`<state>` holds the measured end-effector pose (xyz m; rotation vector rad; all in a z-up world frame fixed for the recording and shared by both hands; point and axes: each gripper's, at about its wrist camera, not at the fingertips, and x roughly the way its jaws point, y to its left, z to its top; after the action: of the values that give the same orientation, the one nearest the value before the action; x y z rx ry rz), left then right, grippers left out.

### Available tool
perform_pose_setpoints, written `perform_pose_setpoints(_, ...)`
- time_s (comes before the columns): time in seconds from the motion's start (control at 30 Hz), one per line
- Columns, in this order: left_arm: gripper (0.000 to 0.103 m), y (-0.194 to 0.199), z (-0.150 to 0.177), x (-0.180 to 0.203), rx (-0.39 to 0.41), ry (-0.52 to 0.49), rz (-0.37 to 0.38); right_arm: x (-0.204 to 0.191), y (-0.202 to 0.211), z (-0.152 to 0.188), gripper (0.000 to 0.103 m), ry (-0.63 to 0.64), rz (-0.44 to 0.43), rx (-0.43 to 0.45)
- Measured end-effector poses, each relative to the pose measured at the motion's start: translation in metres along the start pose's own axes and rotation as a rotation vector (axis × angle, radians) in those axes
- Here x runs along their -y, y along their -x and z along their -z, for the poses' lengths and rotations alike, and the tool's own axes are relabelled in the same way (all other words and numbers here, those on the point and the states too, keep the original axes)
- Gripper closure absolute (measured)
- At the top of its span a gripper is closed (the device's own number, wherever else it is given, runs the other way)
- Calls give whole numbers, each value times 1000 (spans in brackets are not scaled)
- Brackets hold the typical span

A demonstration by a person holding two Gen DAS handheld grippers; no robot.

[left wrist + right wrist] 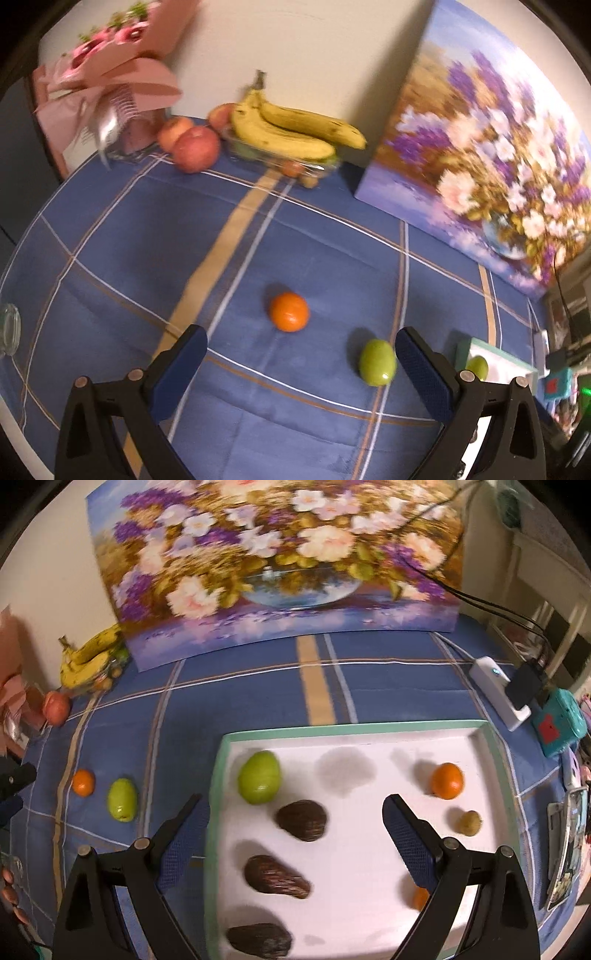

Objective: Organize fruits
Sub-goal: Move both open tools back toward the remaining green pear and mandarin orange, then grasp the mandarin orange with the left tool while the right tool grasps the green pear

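Note:
An orange tangerine (289, 311) and a green fruit (376, 362) lie loose on the blue checked cloth, just ahead of my open left gripper (301, 352); the green fruit sits close to its right finger. A white tray with a mint rim (218, 775) holds a green fruit (259, 782), three dark brown avocados (303, 819), a tangerine (447, 781), a small yellowish fruit (469, 823) and a second orange fruit (420, 899) half hidden behind a finger. My right gripper (291, 818) hovers open over the tray. The loose tangerine (83, 782) and green fruit (122, 799) lie left of the tray.
Bananas (291, 129) rest on a clear dish with small fruits at the back, red apples (195, 147) beside them and a pink gift bouquet (107, 92) to the left. A flower painting (273, 561) leans on the wall. A white charger (498, 690) and teal box (557, 723) sit right.

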<state>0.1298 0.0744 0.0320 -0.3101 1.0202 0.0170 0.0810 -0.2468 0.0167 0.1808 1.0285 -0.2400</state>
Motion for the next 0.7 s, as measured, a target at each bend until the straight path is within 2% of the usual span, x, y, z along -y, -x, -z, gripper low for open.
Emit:
perform_pose_setpoints(0.43, 0, -3, -8, -50, 27, 100, 60, -69, -7, 8, 8, 56, -166, -25)
perform_pose_setpoints(0.6, 0, -20, -12, -55, -26, 90, 81, -89, -16, 3, 8, 53, -201, -67)
perform_pose_setpoints(0.7, 0, -29, -14, -55, -51, 67, 44, -100, -21, -4, 8, 56, -212, -96)
